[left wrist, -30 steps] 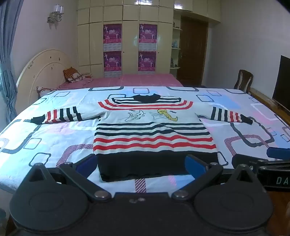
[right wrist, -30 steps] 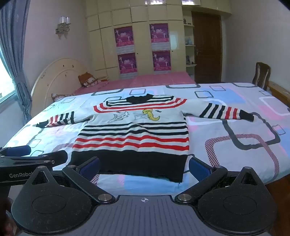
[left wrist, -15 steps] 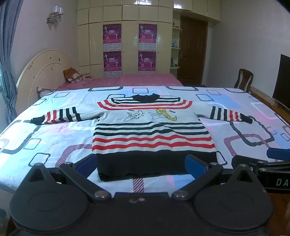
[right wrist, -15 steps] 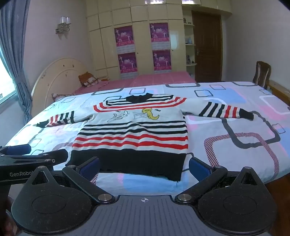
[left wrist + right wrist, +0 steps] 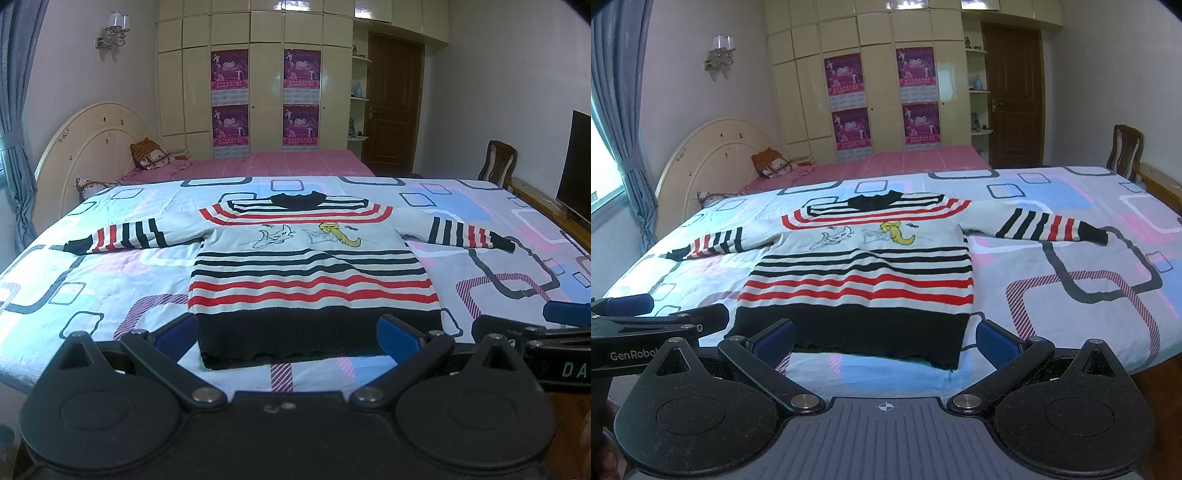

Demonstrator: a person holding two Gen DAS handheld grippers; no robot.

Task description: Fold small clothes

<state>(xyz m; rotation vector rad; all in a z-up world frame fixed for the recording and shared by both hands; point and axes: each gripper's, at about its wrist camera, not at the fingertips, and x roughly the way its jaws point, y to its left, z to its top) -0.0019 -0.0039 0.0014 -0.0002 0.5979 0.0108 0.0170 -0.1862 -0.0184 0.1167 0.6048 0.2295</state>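
A small white sweater (image 5: 310,273) with red and black stripes, a cartoon print and a black hem lies flat on the bed, both sleeves spread out sideways; it also shows in the right wrist view (image 5: 864,273). My left gripper (image 5: 286,338) is open and empty, held just before the hem at the bed's near edge. My right gripper (image 5: 884,341) is open and empty, also just before the hem. Each gripper shows at the side of the other's view: the right one (image 5: 546,332) and the left one (image 5: 646,317).
The bed sheet (image 5: 92,280) has a pattern of coloured squares. A second bed with a pink cover (image 5: 258,166) stands behind. A wooden chair (image 5: 496,162) and a dark screen (image 5: 576,166) stand at the right. A wardrobe wall (image 5: 258,74) and a door (image 5: 391,110) are at the back.
Both grippers have drifted slightly, so the sweater sits a touch further left in both views. The sweater itself has not moved, and the jaws stay open.
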